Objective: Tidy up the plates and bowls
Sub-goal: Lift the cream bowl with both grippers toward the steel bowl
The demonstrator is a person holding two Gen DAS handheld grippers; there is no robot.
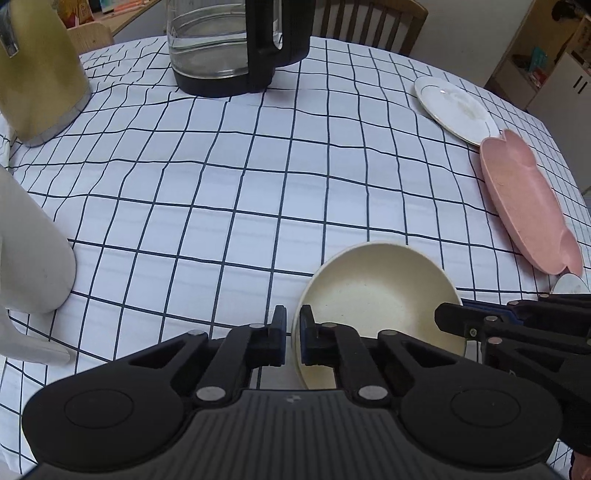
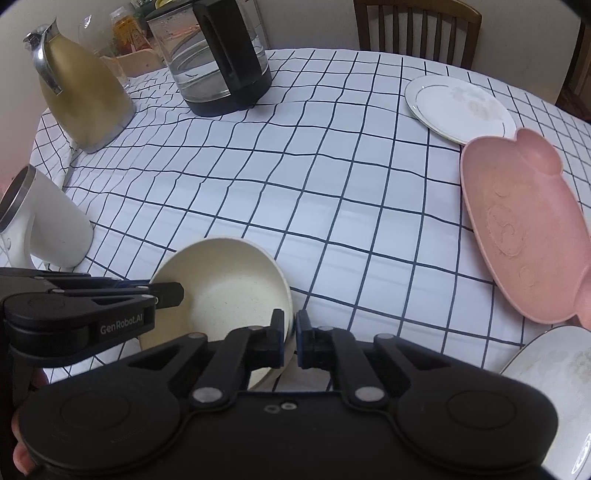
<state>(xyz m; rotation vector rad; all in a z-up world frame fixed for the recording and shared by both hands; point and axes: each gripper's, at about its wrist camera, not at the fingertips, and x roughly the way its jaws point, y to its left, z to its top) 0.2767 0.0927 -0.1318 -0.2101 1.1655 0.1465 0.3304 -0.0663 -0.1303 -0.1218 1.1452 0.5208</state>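
A cream bowl is held between both grippers just above the checked tablecloth. My left gripper is shut on its left rim. My right gripper is shut on its right rim, with the bowl to its left. The right gripper also shows in the left wrist view, and the left gripper in the right wrist view. A pink flower-shaped plate lies at the right, with a white plate behind it. Another white plate lies at the near right.
A glass kettle with a black handle stands at the back. A gold thermos jug and a white kettle stand at the left. A wooden chair is behind the table.
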